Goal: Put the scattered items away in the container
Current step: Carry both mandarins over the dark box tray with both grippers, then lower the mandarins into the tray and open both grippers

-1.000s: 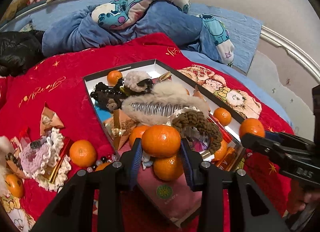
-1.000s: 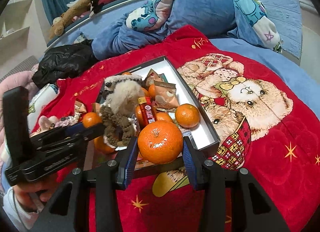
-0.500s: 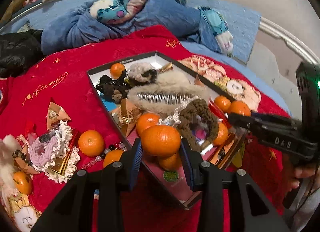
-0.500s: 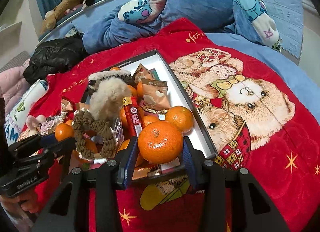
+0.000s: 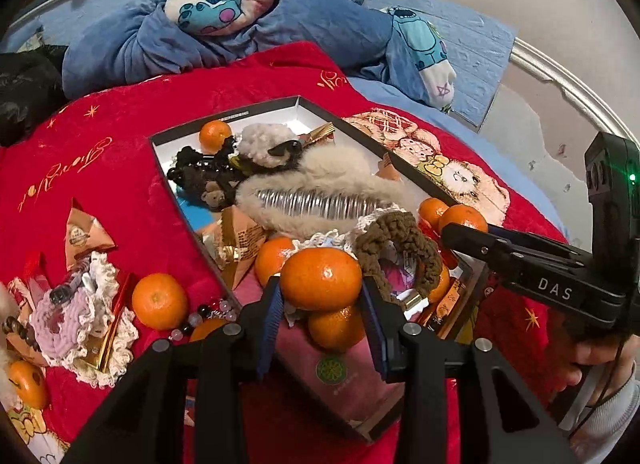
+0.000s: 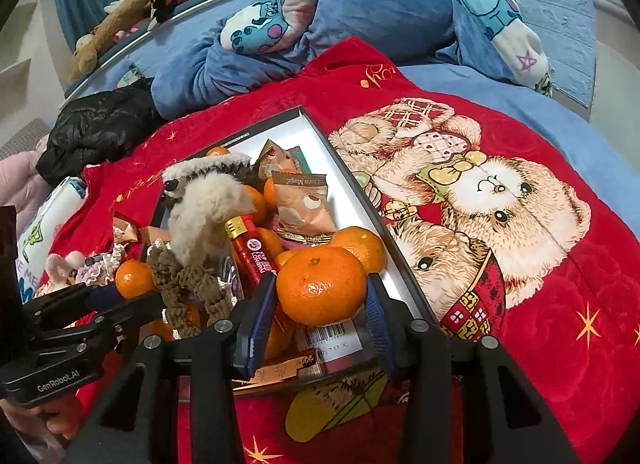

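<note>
Left gripper [image 5: 322, 306]: its blue pads [image 5: 269, 320] bear on the flanks of a mandarin [image 5: 320, 278], held above the near end of the box [image 5: 188, 220]. Outward of the left finger, more loose items lie on the red blanket [image 5: 100, 176]: a second mandarin [image 5: 159, 301], a string of beads [image 5: 208, 310] and a lace scrunchie [image 5: 76, 316].

Right gripper [image 6: 320, 318]: the jaws have just eased apart a little, yet another mandarin [image 6: 321, 285] sits between the pads, apparently in contact on both sides, over the box's near right corner [image 6: 404, 288]. Beyond the left finger stand a red tube [image 6: 252, 254] and a brown knitted scrunchie [image 6: 188, 284].

Handling, by judgement: the fruit is light, round and soft-skinned, likely to roll or bruise. Grip it across its widest girth with mild pressure, and release it low over a hollow among the contents.
</note>
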`<act>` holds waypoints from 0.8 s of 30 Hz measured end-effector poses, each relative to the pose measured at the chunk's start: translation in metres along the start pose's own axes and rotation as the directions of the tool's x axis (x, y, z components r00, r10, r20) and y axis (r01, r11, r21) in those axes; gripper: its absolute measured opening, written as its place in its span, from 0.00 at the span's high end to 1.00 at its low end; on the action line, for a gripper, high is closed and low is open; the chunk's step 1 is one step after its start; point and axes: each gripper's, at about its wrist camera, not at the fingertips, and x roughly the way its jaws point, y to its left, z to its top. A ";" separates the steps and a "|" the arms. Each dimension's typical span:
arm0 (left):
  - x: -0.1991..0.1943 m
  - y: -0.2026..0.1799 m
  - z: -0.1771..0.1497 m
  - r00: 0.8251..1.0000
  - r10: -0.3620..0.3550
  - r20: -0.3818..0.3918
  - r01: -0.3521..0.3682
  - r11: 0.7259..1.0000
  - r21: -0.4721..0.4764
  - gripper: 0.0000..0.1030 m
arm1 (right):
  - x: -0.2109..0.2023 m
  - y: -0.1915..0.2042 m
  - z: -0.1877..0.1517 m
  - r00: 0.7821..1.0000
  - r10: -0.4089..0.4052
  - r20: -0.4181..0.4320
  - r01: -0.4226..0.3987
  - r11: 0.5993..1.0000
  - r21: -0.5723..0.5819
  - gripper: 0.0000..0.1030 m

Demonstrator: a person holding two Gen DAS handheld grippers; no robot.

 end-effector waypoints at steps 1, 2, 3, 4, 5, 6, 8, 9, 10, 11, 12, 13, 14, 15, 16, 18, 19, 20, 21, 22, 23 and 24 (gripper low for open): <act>-0.001 0.000 0.000 1.000 0.006 0.005 -0.006 1.000 0.005 0.59 | -0.001 0.001 0.000 1.000 0.000 0.006 0.000 1.000 -0.003 0.57; -0.001 0.000 -0.001 1.000 0.015 0.008 -0.015 1.000 0.011 0.56 | -0.003 0.002 0.000 1.000 0.004 0.012 -0.004 1.000 -0.004 0.56; -0.001 0.000 -0.001 1.000 0.029 0.006 -0.029 0.999 0.016 0.49 | -0.005 0.001 0.000 1.000 0.013 0.016 -0.013 1.000 0.000 0.53; -0.001 0.000 -0.001 0.999 0.034 0.004 -0.034 0.999 0.015 0.46 | -0.006 0.001 0.000 0.999 0.025 0.021 -0.025 1.000 0.007 0.51; -0.002 0.000 -0.001 1.000 0.026 0.006 -0.026 1.000 0.015 0.45 | -0.008 0.000 0.000 0.999 0.034 0.026 -0.034 0.999 0.013 0.46; -0.002 0.000 -0.001 1.000 0.017 0.004 -0.017 1.000 0.018 0.40 | -0.010 -0.001 0.000 0.999 0.037 0.032 -0.037 0.999 0.018 0.44; -0.003 -0.003 0.000 1.000 0.013 0.009 -0.013 0.999 0.030 0.29 | -0.013 -0.002 0.000 0.998 0.045 0.046 -0.046 0.999 0.022 0.35; -0.004 -0.004 0.000 1.000 0.020 0.013 -0.020 0.999 0.036 0.18 | -0.015 -0.003 0.001 0.997 0.050 0.052 -0.052 0.998 0.026 0.31; -0.005 -0.005 0.000 1.000 0.023 0.018 -0.024 0.999 0.039 0.11 | -0.016 -0.003 0.001 0.997 0.060 0.058 -0.062 0.998 0.033 0.30; -0.006 -0.005 0.000 0.999 0.025 0.024 -0.026 0.999 0.040 0.10 | -0.018 -0.004 0.001 0.996 0.069 0.061 -0.072 0.997 0.039 0.25; -0.007 -0.005 0.000 0.999 0.024 0.031 -0.025 0.999 0.038 0.07 | -0.019 -0.005 0.002 0.995 0.074 0.065 -0.077 0.996 0.043 0.15; -0.007 -0.005 0.000 0.999 0.020 0.037 -0.021 0.999 0.033 0.02 | -0.021 -0.005 0.002 0.995 0.074 0.073 -0.077 0.996 0.048 0.09; -0.008 -0.004 0.001 0.999 0.018 0.042 -0.019 0.999 0.029 0.00 | -0.023 -0.006 0.002 0.993 0.072 0.089 -0.077 0.996 0.054 0.02; -0.010 -0.003 0.001 0.999 0.018 0.051 -0.019 0.999 0.027 0.00 | -0.026 -0.006 0.003 0.992 0.073 0.102 -0.079 0.995 0.058 0.02; -0.011 -0.003 0.001 0.998 0.021 0.058 -0.023 0.999 0.028 0.00 | -0.028 -0.007 0.003 0.991 0.078 0.112 -0.085 0.995 0.061 0.02; -0.014 -0.003 0.002 0.997 0.021 0.069 -0.023 0.999 0.034 0.00 | -0.032 -0.008 0.004 0.988 0.085 0.130 -0.096 0.993 0.075 0.00; -0.014 -0.003 0.002 0.997 0.019 0.070 -0.021 0.999 0.035 0.00 | -0.033 -0.009 0.004 0.987 0.086 0.135 -0.097 0.992 0.082 0.00; -0.015 -0.003 0.002 0.997 0.016 0.073 -0.018 0.999 0.033 0.00 | -0.033 -0.010 0.004 0.987 0.086 0.133 -0.098 0.991 0.086 0.00; -0.015 -0.003 0.002 0.997 0.017 0.072 -0.019 0.999 0.031 0.00 | -0.032 -0.010 0.005 0.988 0.082 0.130 -0.094 0.992 0.088 0.00; -0.016 -0.002 0.003 0.997 0.020 0.074 -0.022 0.999 0.029 0.00 | -0.031 -0.010 0.005 0.989 0.074 0.128 -0.086 0.992 0.090 0.00; -0.017 -0.002 0.003 0.997 0.019 0.078 -0.021 0.999 0.030 0.00 | -0.032 -0.009 0.005 0.989 0.066 0.129 -0.078 0.993 0.090 0.00; -0.018 -0.002 0.003 0.996 0.017 0.084 -0.020 0.999 0.032 0.00 | -0.032 -0.008 0.005 0.989 0.063 0.133 -0.075 0.993 0.086 0.00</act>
